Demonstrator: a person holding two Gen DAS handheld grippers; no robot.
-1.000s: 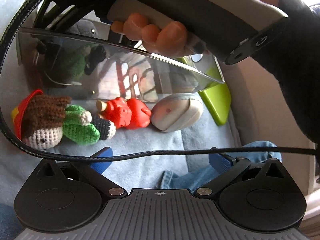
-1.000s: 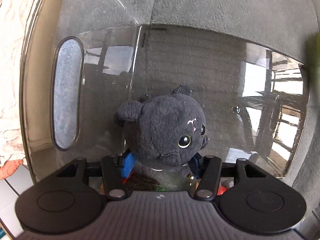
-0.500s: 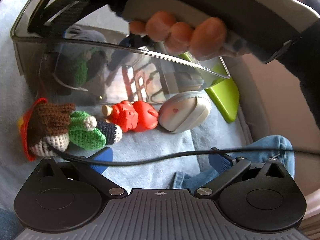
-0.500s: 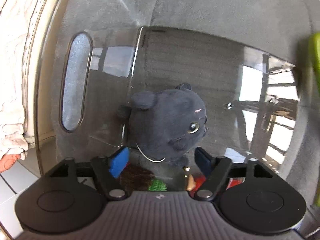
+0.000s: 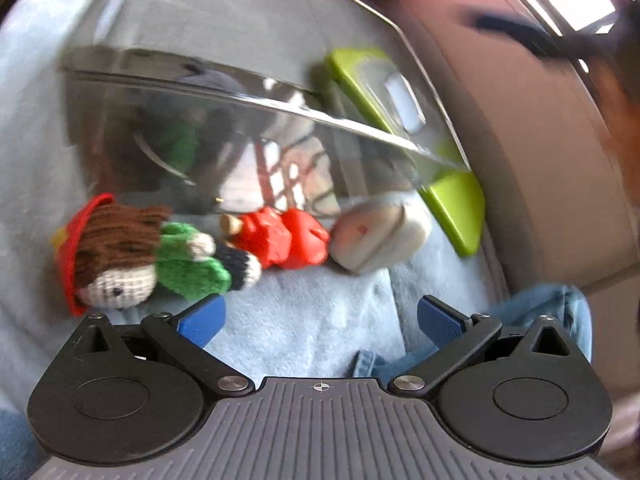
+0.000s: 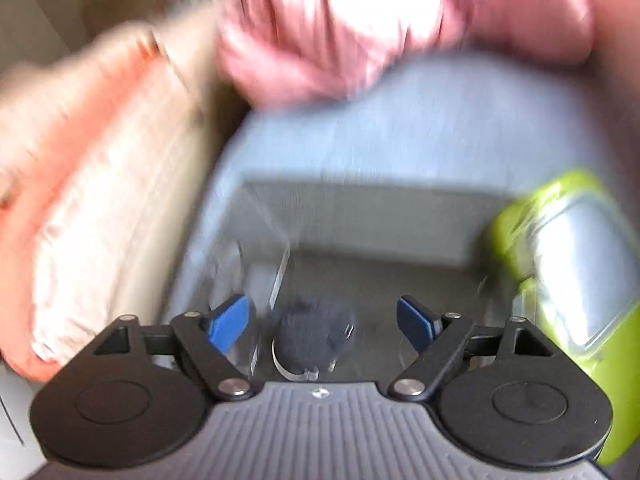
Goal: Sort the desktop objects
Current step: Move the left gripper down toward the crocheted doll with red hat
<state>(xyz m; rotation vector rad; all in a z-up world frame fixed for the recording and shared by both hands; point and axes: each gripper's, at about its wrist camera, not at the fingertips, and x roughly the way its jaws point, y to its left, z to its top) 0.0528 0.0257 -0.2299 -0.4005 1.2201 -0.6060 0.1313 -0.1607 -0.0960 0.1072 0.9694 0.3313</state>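
A pale blue fleecy blanket (image 5: 304, 320) carries everything here. On it in the left wrist view a clear plastic bin (image 5: 248, 136) stands at the far side, with a lime-green lid (image 5: 456, 208) lying flat just to its right. Along the bin's near wall lie, from left to right, a crocheted doll (image 5: 136, 256) in a red hat and green top, a red toy figure (image 5: 284, 240) just beside the doll's feet, and a grey oval case (image 5: 376, 236) right next to the figure.

Dark plush toy (image 6: 312, 340) motion-blurred, partly behind the gripper body.
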